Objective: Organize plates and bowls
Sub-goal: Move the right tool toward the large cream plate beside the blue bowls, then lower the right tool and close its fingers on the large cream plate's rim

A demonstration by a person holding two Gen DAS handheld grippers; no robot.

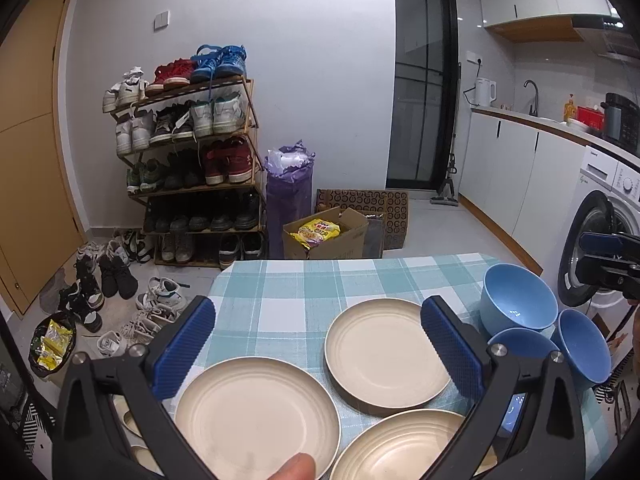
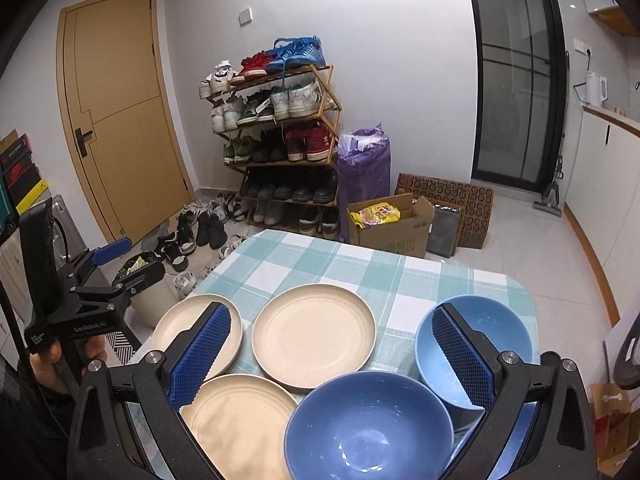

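Observation:
Three cream plates lie side by side on the teal checked tablecloth (image 1: 296,280): a left plate (image 1: 256,412), a far plate (image 1: 384,352) and a near plate (image 1: 404,448). To their right stand a light blue bowl (image 1: 516,300) and two darker blue bowls (image 1: 520,344) (image 1: 584,344). My left gripper (image 1: 318,308) hovers open above the plates, holding nothing. In the right wrist view my right gripper (image 2: 332,312) is open over the near dark bowl (image 2: 368,428), with the light bowl (image 2: 476,344) behind its right finger. The same three plates (image 2: 314,336) (image 2: 196,332) (image 2: 240,424) sit to the left.
A full shoe rack (image 1: 188,160), a purple bag (image 1: 288,196) and an open cardboard box (image 1: 328,236) stand beyond the table's far edge. Off the left edge is a waste bin (image 1: 52,344); on the right, a washing machine (image 1: 600,216). A hand (image 2: 48,360) holds the left gripper (image 2: 128,264).

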